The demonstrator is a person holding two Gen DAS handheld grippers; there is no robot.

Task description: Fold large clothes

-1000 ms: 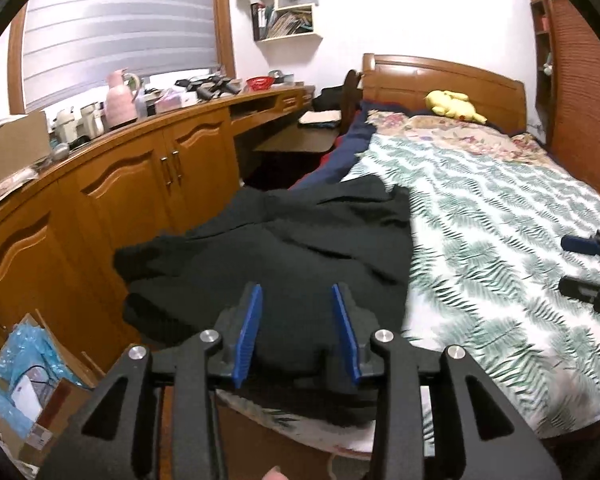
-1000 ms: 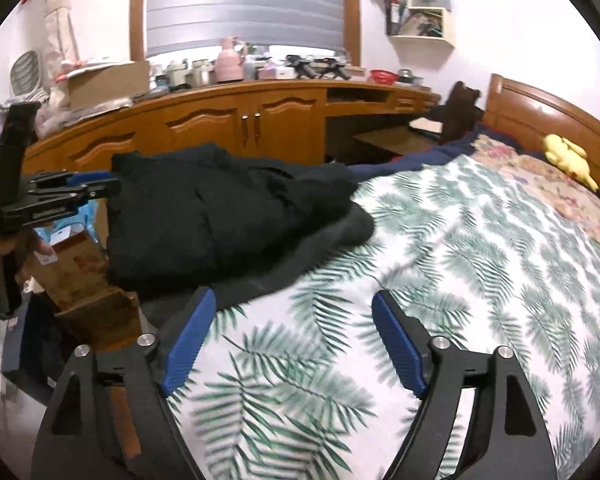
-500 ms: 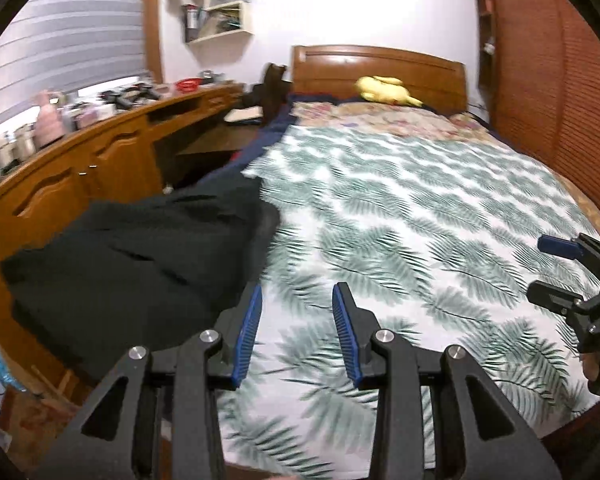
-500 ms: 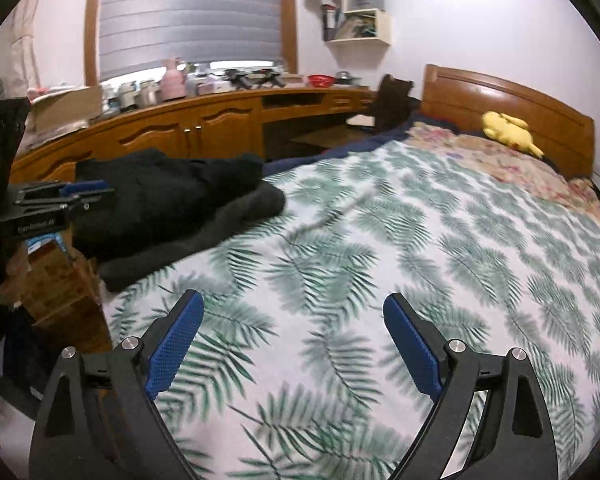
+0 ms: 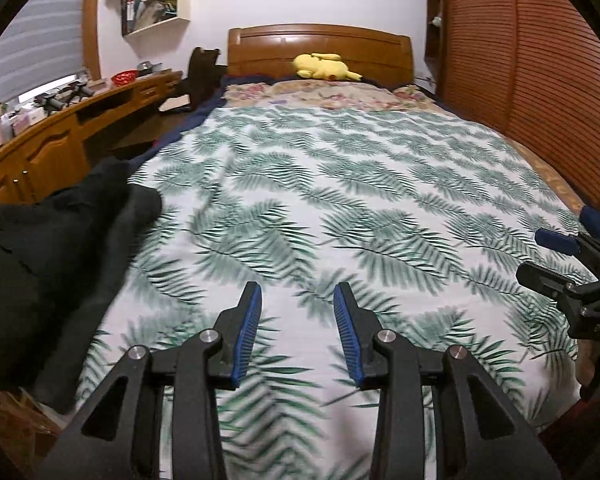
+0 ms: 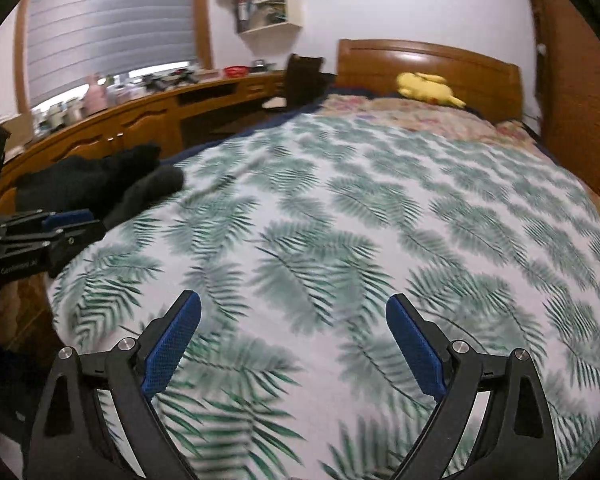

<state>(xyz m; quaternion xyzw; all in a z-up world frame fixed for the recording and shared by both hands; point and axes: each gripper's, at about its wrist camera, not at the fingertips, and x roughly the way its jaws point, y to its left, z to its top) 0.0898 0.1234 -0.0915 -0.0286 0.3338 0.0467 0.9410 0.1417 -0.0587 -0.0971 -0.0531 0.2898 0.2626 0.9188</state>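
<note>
A black garment [image 5: 48, 264] lies bunched on the left edge of the bed, and also shows in the right wrist view [image 6: 100, 184]. The bed [image 5: 380, 184] has a white cover with green leaf print. My left gripper [image 5: 298, 300] is open and empty over the foot of the bed, to the right of the garment. My right gripper [image 6: 292, 312] is wide open and empty over the foot of the bed, further right. It shows from the side at the right edge of the left wrist view [image 5: 560, 248].
A yellow plush toy [image 5: 324, 67] lies by the wooden headboard [image 5: 320, 46]. A long wooden cabinet and desk [image 5: 52, 148] with clutter runs along the left wall. A wooden slatted wardrobe [image 5: 540, 72] stands on the right. A chair [image 5: 202, 76] stands at the desk.
Both grippers have swung to the right, away from the black garment, and now face the middle of the bed. The garment has moved to the left edge of both views. Both grippers stay open.
</note>
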